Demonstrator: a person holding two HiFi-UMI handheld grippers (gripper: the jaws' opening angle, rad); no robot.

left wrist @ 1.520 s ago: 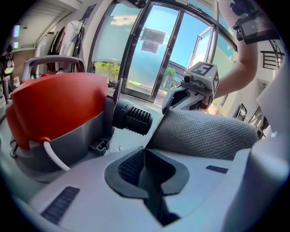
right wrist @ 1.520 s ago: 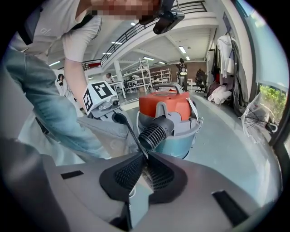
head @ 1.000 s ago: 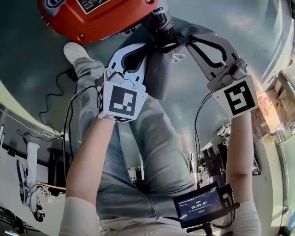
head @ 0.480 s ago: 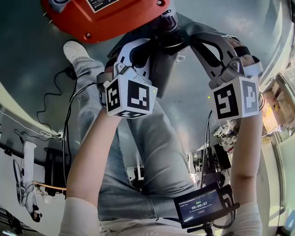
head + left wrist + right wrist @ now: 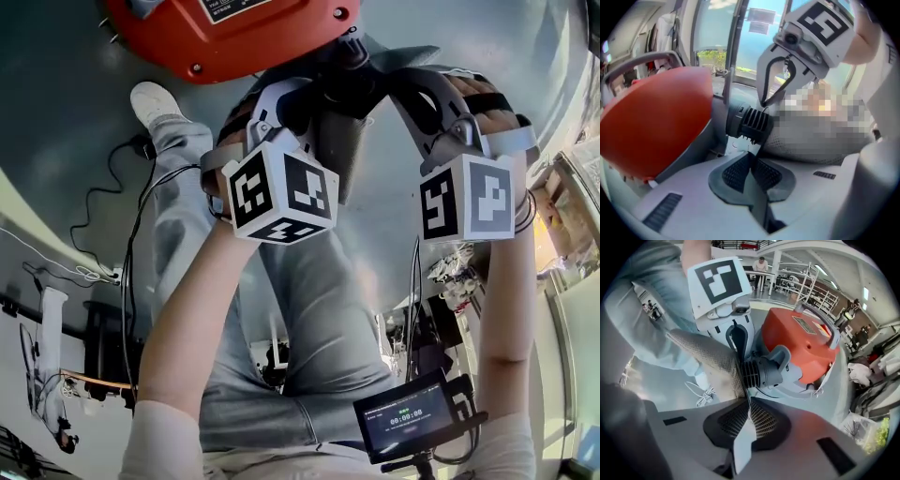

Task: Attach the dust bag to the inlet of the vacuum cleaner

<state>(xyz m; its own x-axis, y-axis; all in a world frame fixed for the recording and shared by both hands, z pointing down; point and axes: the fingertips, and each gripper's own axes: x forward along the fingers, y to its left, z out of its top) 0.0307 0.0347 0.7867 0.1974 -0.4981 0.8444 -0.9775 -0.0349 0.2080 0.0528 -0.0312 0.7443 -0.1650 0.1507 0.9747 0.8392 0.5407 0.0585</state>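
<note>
The red vacuum cleaner (image 5: 234,33) (image 5: 651,124) (image 5: 806,343) lies on the grey floor. Its grey inlet (image 5: 776,364) ends in a black ribbed collar (image 5: 349,67) (image 5: 749,123) (image 5: 751,373). The grey mesh dust bag (image 5: 330,150) (image 5: 799,149) (image 5: 710,357) hangs from that collar, between the two grippers. My left gripper (image 5: 309,94) (image 5: 751,159) (image 5: 739,357) is shut on the bag's edge just under the collar. From the other side, my right gripper (image 5: 389,82) (image 5: 749,411) (image 5: 764,103) is shut on the same edge. I cannot tell whether the bag's mouth is seated on the inlet.
The person's legs in jeans fill the middle of the head view, with a white shoe (image 5: 150,101) beside the vacuum. Black cables (image 5: 131,244) run over the floor at left. A small screen (image 5: 417,424) sits at the bottom. A white cord (image 5: 704,393) lies near the bag.
Both grippers have rolled, so their marker cubes show other faces, and both have closed in on the black collar with the bag. The vacuum has shifted right in the head view.
</note>
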